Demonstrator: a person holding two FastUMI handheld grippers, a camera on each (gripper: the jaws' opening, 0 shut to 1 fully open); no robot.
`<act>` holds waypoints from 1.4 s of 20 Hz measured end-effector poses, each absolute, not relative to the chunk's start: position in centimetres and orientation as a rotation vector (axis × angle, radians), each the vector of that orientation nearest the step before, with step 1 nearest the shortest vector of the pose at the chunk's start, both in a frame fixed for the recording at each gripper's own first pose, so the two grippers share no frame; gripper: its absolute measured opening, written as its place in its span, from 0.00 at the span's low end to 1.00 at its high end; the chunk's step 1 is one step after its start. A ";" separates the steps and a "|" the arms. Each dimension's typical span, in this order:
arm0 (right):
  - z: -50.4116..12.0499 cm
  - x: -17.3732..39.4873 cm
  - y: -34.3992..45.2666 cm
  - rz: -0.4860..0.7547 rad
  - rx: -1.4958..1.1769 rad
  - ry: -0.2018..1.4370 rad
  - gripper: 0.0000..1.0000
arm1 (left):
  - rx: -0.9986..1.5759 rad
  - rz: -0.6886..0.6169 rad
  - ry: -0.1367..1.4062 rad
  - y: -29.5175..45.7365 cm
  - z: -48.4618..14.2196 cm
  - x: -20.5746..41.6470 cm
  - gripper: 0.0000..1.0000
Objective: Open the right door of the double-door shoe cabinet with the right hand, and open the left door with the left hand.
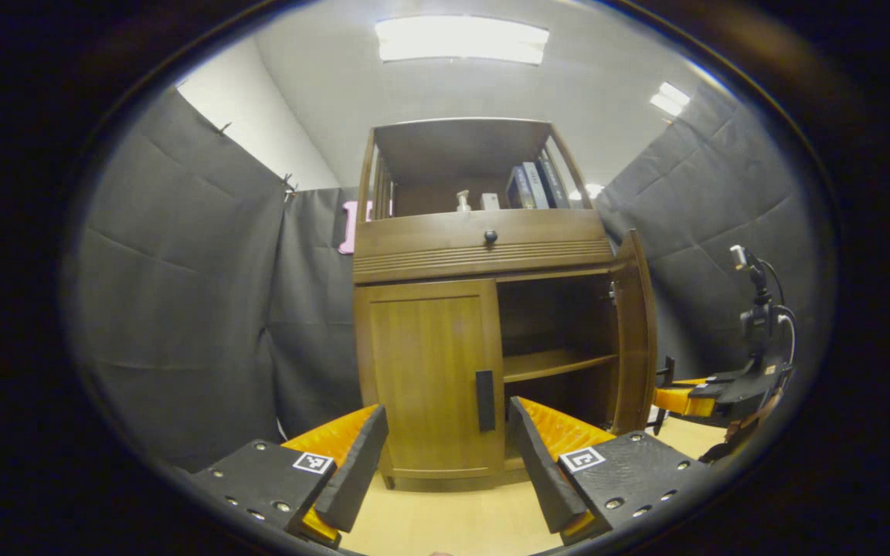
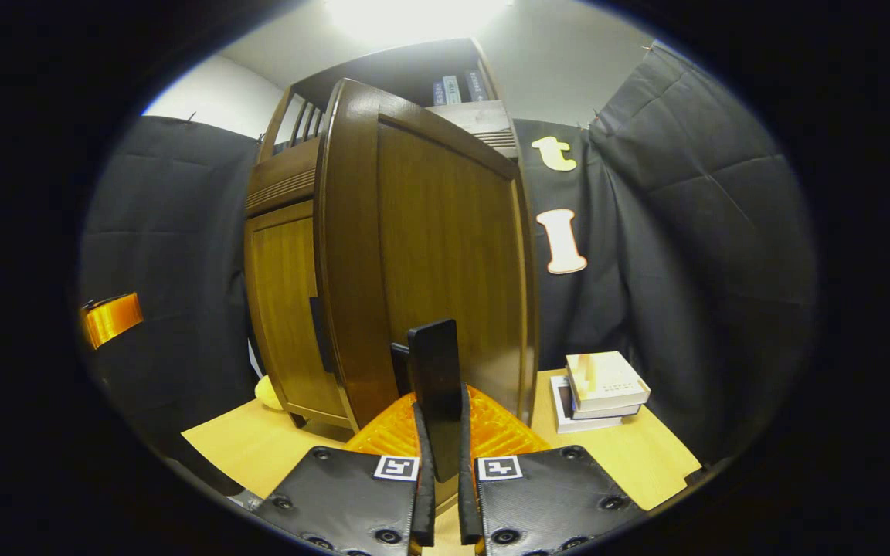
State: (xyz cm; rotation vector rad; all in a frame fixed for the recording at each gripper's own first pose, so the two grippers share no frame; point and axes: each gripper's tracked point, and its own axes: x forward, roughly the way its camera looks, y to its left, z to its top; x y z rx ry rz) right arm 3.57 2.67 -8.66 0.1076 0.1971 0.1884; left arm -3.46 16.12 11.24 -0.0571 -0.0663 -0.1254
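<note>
The wooden shoe cabinet (image 1: pixel 484 247) stands ahead in the left gripper view. Its left door (image 1: pixel 429 371) is closed, with a black handle (image 1: pixel 485 400) at its inner edge. The right door (image 1: pixel 636 340) is swung wide, baring an inner shelf (image 1: pixel 557 361). My left gripper (image 1: pixel 445 463) is open, a short way in front of the left door, its fingers to either side of the handle. In the right gripper view my right gripper (image 2: pixel 441 463) is shut on the right door's black handle (image 2: pixel 436 386), with the door panel (image 2: pixel 445 255) right ahead. The right gripper (image 1: pixel 681 400) also appears beside the open door.
Books (image 1: pixel 538 185) and a small bottle (image 1: pixel 462 201) sit on the cabinet's top shelf, above a drawer with a knob (image 1: pixel 490 236). A stack of books (image 2: pixel 599 390) lies on the wooden floor right of the cabinet. Black cloth walls enclose the booth.
</note>
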 end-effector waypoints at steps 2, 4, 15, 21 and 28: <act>-8.7 3.2 1.4 0.174 0.110 0.195 0.13 | -0.061 -0.149 -0.064 16.7 11.3 -2.5 0.92; -8.8 2.8 0.2 0.162 0.107 0.195 0.10 | -0.060 -0.169 -0.062 17.2 11.6 -1.8 0.92; -9.0 1.4 -7.3 0.047 0.104 0.196 0.08 | -0.053 -0.224 -0.039 14.3 8.6 2.3 0.90; -8.2 0.2 -9.7 -0.003 0.112 0.174 0.06 | -0.050 -0.240 -0.040 12.4 8.9 4.8 0.92; -4.5 -2.4 -9.7 -0.014 0.045 0.110 0.27 | -0.043 -0.236 -0.048 12.3 8.3 8.5 0.92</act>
